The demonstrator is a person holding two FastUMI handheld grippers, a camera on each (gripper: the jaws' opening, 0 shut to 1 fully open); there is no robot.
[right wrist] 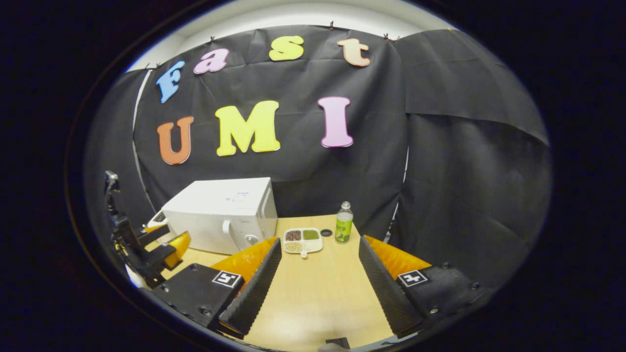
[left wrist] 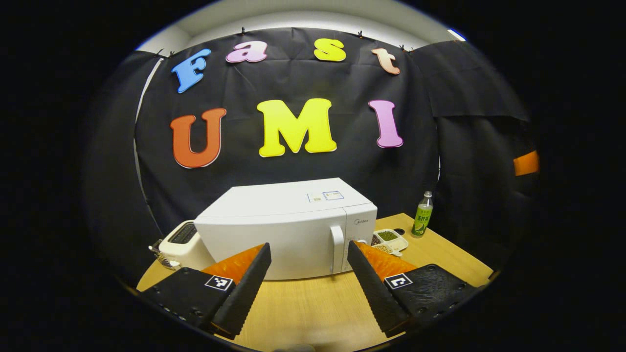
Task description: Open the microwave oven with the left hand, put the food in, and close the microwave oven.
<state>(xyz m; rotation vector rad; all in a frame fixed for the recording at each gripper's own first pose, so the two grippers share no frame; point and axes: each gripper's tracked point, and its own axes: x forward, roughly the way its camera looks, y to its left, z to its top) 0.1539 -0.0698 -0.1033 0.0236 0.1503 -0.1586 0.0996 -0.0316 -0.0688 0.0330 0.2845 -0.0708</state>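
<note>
**Both grippers wide, microwave shut**

Left gripper spread wide, nothing between its fingers, and dead ahead sits the microwave oven, door closed, handle just beyond the right finger. Right gripper gapes empty too; the food tray lies straight ahead on the wooden table, beside the microwave. A green bottle stands by the tray.

- Toaster largely hidden behind microwave in left gripper view.
- Food tray partly screened by microwave corner; compartment contents too small to identify.
- Bottle label illegible.
</note>
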